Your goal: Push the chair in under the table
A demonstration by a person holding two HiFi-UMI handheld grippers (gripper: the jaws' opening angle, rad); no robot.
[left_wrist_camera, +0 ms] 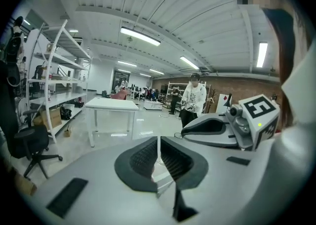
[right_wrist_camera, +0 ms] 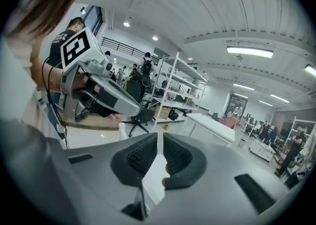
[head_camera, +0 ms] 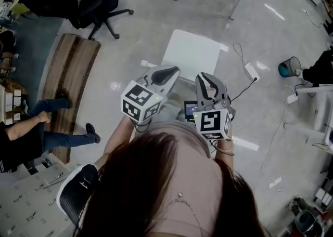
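Approach step: left gripper and right gripper hung near the chair, jaws closed, empty (no contact seen); next move needed a push toward the table.

The glossy grey floor carries a white chair, a black office chair, a wooden bench, a blue bucket and a power strip.

Large open lab or workshop hall, not a home: ribbed white ceiling with strip lights, polished grey floor, white metal shelving racks stacked with boxes and gear. White work table out in the open, black office chair, power strip and loose cables on the floor. Brick back wall, more benches and standing people far back.
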